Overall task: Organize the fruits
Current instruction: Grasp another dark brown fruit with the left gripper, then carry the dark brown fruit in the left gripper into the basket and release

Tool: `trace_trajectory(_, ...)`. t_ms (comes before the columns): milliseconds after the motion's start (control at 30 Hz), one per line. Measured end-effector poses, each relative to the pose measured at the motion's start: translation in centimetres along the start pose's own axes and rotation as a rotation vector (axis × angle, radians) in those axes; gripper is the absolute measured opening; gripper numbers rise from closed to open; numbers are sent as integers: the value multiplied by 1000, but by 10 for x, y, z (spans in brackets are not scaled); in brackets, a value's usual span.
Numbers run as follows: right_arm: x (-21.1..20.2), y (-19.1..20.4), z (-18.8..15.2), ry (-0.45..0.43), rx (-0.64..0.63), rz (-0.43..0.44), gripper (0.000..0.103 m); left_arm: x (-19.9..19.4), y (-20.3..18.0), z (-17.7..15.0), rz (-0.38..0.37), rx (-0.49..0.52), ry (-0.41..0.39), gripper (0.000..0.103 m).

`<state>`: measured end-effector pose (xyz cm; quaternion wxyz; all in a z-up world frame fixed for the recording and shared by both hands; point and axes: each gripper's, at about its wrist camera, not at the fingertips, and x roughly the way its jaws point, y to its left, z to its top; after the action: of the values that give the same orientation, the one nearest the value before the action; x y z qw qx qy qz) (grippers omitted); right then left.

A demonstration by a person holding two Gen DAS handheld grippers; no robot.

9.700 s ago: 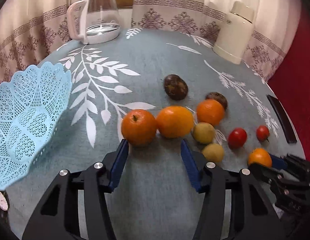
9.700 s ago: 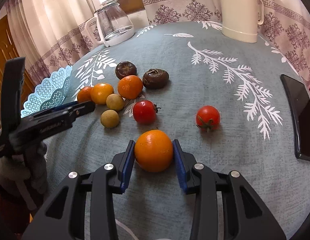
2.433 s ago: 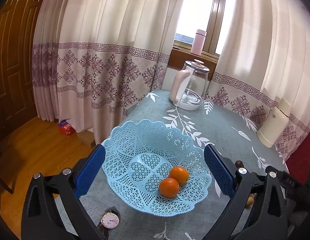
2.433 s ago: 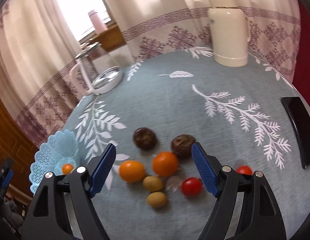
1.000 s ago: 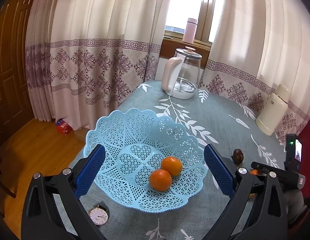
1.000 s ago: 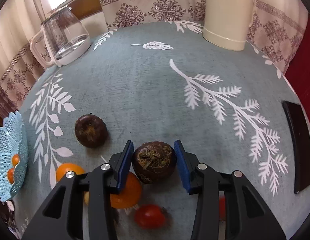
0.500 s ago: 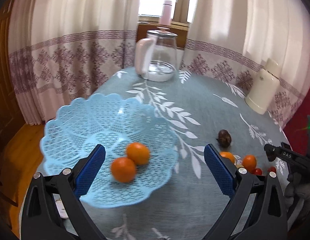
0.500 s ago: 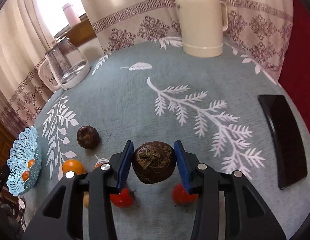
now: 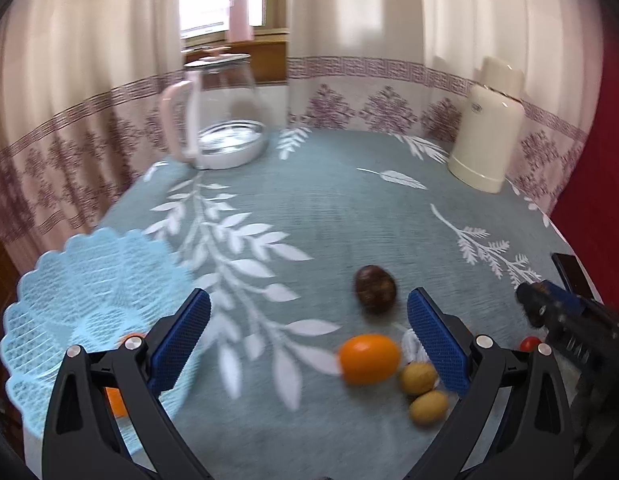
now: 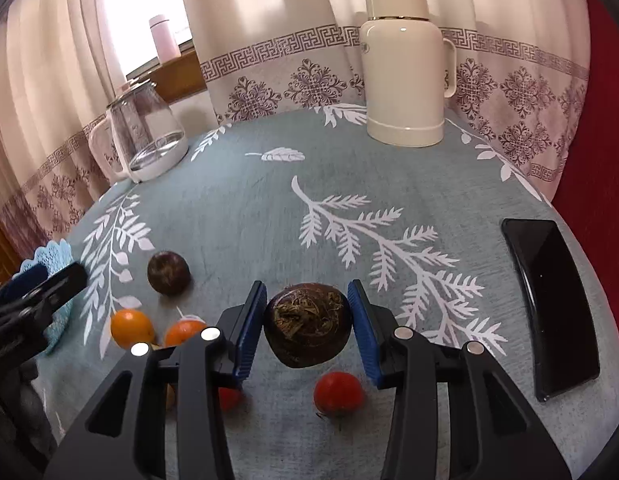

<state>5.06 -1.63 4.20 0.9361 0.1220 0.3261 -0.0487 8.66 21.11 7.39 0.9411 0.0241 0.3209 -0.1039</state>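
My right gripper [image 10: 307, 326] is shut on a dark brown wrinkled fruit [image 10: 308, 326], held above the table. Below it lie a red tomato [image 10: 338, 394], two oranges [image 10: 132, 327] and a second dark fruit [image 10: 168, 273]. My left gripper [image 9: 308, 338] is wide open and holds nothing, hovering over the teal tablecloth. Ahead of it lie that dark fruit [image 9: 375, 289], an orange [image 9: 369, 358] and two small yellow fruits [image 9: 418, 378]. The light blue lace basket [image 9: 81, 280] sits at the left with oranges partly hidden behind the left finger. The right gripper [image 9: 549, 312] shows at the far right.
A glass kettle with a pink handle [image 9: 221, 116] and a cream thermos [image 10: 403, 68] stand at the table's far edge before the curtains. A black phone [image 10: 549, 300] lies at the right edge. A pink bottle [image 9: 240, 14] stands on the windowsill.
My left gripper has swung right, away from the basket and toward the loose fruit. My right gripper has lifted the dark fruit further off the table.
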Motion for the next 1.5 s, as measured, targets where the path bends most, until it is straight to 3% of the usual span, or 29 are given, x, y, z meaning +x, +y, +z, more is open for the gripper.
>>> trace_trajectory(100,2,-5,-1,3,22,18,43,19,-17,3,-2,49,19,100)
trace_trajectory(500,3,-13,-5,1,56,35,43,72,-36,3,-87,56,153,77)
trace_trajectory(700,4,-11,-7,6,53,38,43,92,-34,1,-119,29,221,58)
trace_trajectory(900,5,-10,-9,7,52,41,43,96,-33,-1,-120,19,220,50)
trace_trajectory(967,5,-10,-9,6,53,41,43,94,-34,-2,-133,19,216,43)
trace_trajectory(1500,2,-13,-8,-14,71,47,43,73,-33,-2,-121,7,184,43)
